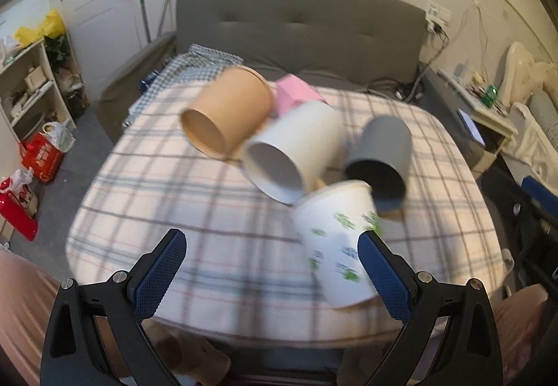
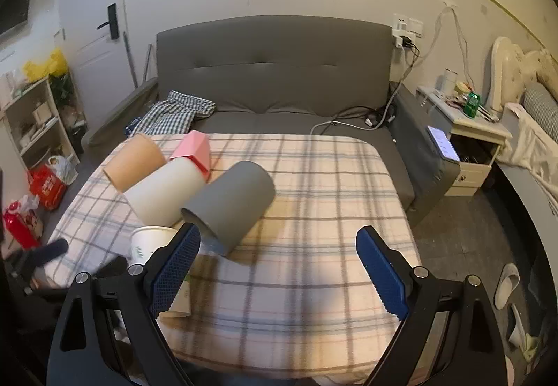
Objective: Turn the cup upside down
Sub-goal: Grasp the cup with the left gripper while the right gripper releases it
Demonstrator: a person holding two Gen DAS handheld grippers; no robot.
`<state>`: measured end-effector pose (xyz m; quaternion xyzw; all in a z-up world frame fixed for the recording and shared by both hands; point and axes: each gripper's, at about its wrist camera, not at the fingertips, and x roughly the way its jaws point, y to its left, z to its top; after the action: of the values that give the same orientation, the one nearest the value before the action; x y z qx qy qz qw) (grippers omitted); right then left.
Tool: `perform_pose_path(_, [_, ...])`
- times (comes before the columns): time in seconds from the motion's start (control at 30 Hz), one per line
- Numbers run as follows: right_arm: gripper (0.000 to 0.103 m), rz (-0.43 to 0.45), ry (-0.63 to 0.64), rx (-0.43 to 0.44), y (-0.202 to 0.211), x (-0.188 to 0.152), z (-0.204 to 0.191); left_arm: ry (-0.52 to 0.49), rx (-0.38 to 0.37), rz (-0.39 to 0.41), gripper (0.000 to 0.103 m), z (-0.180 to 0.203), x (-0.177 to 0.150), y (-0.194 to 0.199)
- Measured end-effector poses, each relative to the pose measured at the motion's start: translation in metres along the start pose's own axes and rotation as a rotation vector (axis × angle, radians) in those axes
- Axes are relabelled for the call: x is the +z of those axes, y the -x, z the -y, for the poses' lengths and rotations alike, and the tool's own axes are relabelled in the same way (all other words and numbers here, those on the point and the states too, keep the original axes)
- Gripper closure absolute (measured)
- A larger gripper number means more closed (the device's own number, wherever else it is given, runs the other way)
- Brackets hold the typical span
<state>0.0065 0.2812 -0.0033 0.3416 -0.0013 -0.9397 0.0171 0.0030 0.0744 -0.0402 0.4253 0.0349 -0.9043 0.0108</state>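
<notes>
A white paper cup with green print (image 1: 340,239) stands on the checked tablecloth (image 1: 216,222), tilted, just left of my left gripper's right finger. My left gripper (image 1: 272,246) is open and holds nothing. The same cup (image 2: 148,241) shows partly behind my right gripper's left finger (image 2: 174,267). Three cups lie on their sides: brown (image 1: 226,112) (image 2: 134,162), plain white (image 1: 291,150) (image 2: 164,190), grey (image 1: 382,152) (image 2: 228,204). My right gripper (image 2: 277,246) is open and empty, in front of the grey cup. The left gripper's black fingers show in the right wrist view (image 2: 45,255).
A pink box (image 1: 296,93) (image 2: 193,150) lies behind the cups. A grey sofa (image 2: 272,79) stands behind the table. A shelf (image 2: 35,120) and red bags (image 1: 38,155) are at the left, a bedside cabinet (image 2: 470,141) at the right.
</notes>
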Motion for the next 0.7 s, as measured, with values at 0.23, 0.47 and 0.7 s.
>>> perform_pose_path(0.23, [0.011,-0.016,-0.057,0.002,-0.004,0.001,0.018,-0.017,-0.064,-0.080,0.001,0.028,-0.013,-0.019])
perform_pose_path(0.47, [0.011,-0.050,-0.052,0.008,-0.015,0.000,0.013,-0.058,-0.077,-0.136,0.001,0.037,-0.020,-0.034])
perform_pose_path(0.7, [0.011,-0.070,-0.057,0.003,-0.023,-0.001,0.012,-0.080,-0.148,-0.136,0.006,0.036,-0.021,-0.038])
